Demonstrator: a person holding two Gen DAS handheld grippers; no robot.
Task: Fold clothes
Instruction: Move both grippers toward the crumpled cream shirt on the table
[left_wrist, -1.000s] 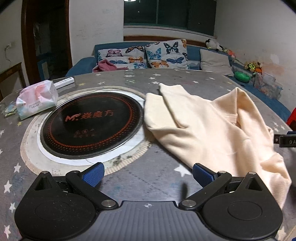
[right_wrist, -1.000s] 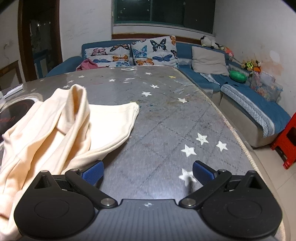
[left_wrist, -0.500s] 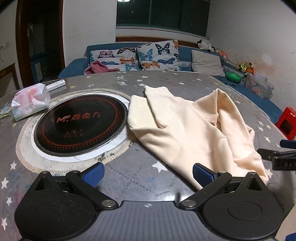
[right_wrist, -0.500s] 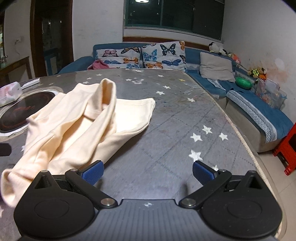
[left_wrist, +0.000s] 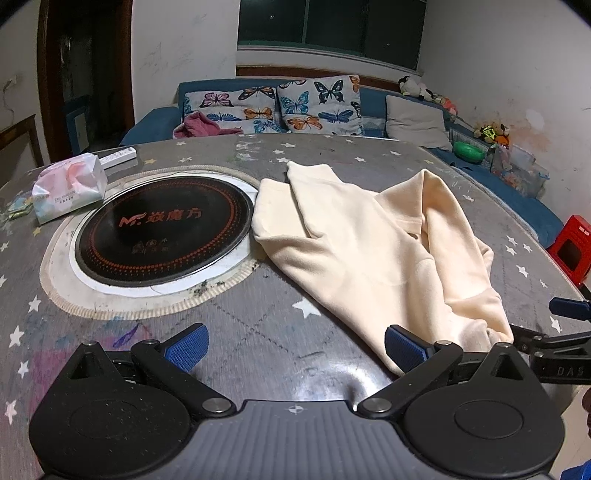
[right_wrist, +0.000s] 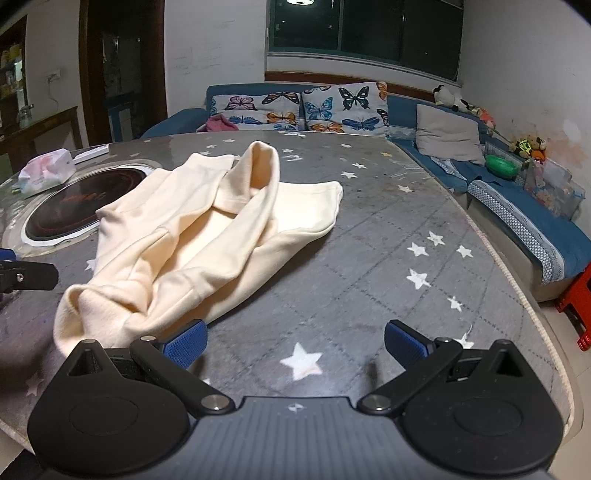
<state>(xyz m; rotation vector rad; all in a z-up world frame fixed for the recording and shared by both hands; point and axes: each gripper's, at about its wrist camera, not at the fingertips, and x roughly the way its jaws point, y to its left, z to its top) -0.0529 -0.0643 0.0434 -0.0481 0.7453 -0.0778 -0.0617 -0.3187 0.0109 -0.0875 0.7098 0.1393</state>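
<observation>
Item 1, table (left_wrist: 258, 332): round, grey, star-patterned top, the bearing surface for all that follows. Item 2, cream garment (left_wrist: 369, 251): lies on the table just right of the induction hob, its far left corner touching the hob's white ring; heaped loosely, not squared, one ridge of cloth standing up along its right side and a bunched end at the near table edge. A loose heap like this fits both a garment awaiting folding and one part-way through. Judged soft, thick-knit, light, limp; it should drape and drag instead of holding a shape, with little slip on the matte top. Best holds appear to be the flat far corners beside the hob or the hemmed edges, not the bunched near end, where layers would be pinched together. Item 3, induction hob (left_wrist: 162, 229): black disc, set into the table. Item 4, tissue pack (left_wrist: 68, 188): left of the hob. Item 5, left gripper (left_wrist: 295, 347): near of the hob, fingers spread wide, holding nothing. Item 6, right gripper (right_wrist: 295, 343): right of the garment's near end, fingers likewise spread, empty.
</observation>
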